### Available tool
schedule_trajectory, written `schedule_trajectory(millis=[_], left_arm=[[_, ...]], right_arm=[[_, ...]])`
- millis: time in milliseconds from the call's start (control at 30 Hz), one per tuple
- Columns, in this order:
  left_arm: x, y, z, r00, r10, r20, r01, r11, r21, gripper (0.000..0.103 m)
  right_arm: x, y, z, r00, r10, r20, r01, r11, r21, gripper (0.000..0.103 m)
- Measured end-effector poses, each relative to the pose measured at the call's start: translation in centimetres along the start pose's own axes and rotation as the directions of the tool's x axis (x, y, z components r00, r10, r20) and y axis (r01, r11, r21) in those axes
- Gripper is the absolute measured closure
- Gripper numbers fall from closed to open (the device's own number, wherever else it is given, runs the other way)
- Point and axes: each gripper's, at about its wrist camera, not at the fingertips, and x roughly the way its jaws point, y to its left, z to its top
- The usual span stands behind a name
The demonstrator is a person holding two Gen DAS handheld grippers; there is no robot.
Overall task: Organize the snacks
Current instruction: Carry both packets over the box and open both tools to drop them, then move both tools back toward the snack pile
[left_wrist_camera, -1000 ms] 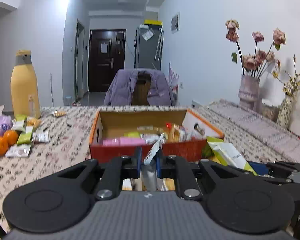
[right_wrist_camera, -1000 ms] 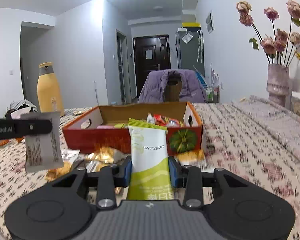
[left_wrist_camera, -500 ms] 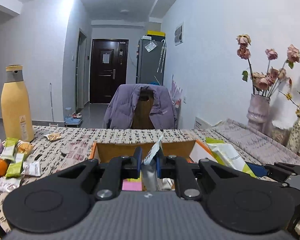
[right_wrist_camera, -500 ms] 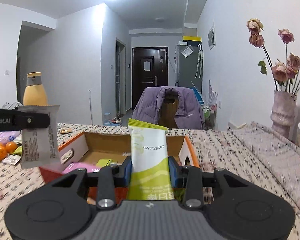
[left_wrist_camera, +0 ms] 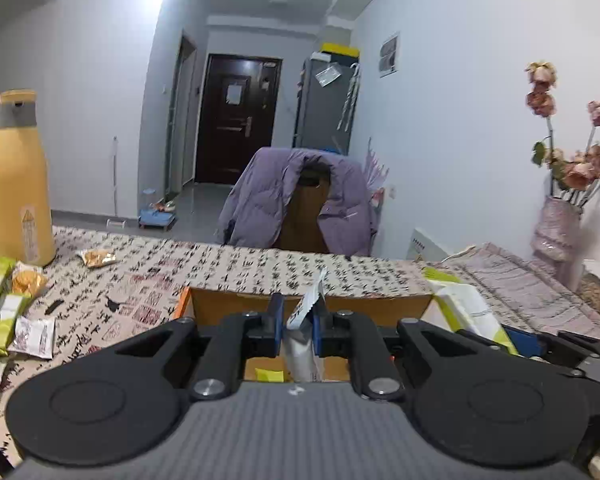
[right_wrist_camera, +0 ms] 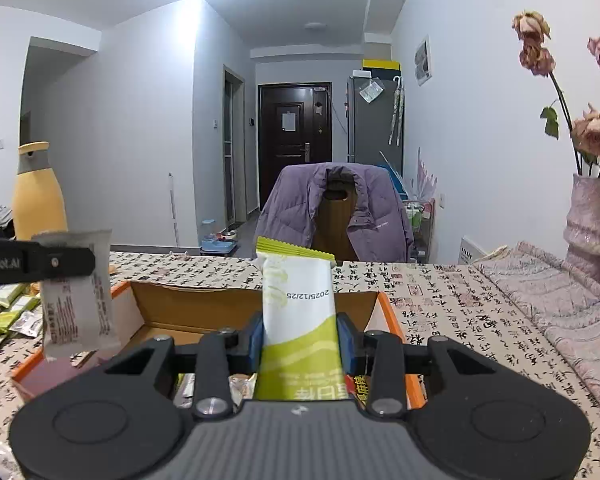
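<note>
Jaws on crinkly foil packets (right_wrist_camera: 298,320) — flat

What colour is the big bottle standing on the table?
The bottle is yellow-orange with a grey band below its cap; the left wrist view shows it best.

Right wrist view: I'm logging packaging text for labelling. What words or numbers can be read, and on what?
"2025/12/25": on the green and white snack packet, printed upside down.
"Robot.AI": on the left gripper, first letters cut off.
Red print on the white packet: too small to read.
</note>
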Motion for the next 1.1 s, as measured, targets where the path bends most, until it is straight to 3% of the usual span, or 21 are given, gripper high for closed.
schedule_trajectory(millis=[433,467,500,533,567,600,667,767,1100], left_arm=[[2.7,2.0,-2.3,0.997,0.013,-0.071,-0.013,1.0,-0.007,0.087],[2.6,1.9,-2.4,0.997,0.013,-0.071,-0.014,1.0,-0.008,0.081],[2.6,2.0,-2.5,0.998,0.014,-0.069,-0.015,1.0,-0.009,0.068],[2.5,2.0,-2.5,0.998,0.014,-0.064,-0.015,1.0,-0.009,0.058],[2.3,2.0,-2.5,0.998,0.02,-0.054,-0.02,1.0,-0.012,0.038],[2.1,1.9,-2.5,0.999,0.027,-0.043,-0.028,0.999,-0.015,0.017],[1.6,2.0,-2.4,0.999,0.035,-0.005,-0.035,0.999,-0.023,0.0],[1.1,1.8,-2.2,0.999,0.036,0.029,-0.036,0.999,-0.024,0.0],[0.8,1.5,-1.8,0.998,0.049,0.035,-0.048,0.999,-0.021,0.0]], right_arm=[[1.4,-0.7,-1.7,0.998,0.013,-0.069,-0.011,0.999,0.03,0.063],[1.3,-0.8,-1.7,0.998,0.016,-0.066,-0.014,0.999,0.033,0.061],[1.2,-0.9,-1.7,0.998,0.019,-0.063,-0.017,0.999,0.036,0.053],[1.0,-0.9,-1.8,0.998,0.021,-0.055,-0.019,0.999,0.04,0.04],[0.8,-0.9,-1.8,0.999,0.021,-0.047,-0.019,0.999,0.041,0.024],[0.6,-0.9,-1.8,0.999,0.018,-0.037,-0.017,0.999,0.04,0.016],[0.3,-0.9,-1.7,1.0,0.014,-0.022,-0.014,0.999,0.038,0.002],[0.3,-0.9,-1.7,1.0,0.011,-0.019,-0.01,0.999,0.036,0.0],[0.1,-1.1,-1.4,1.0,-0.001,-0.007,0.001,0.999,0.037,0.0]])
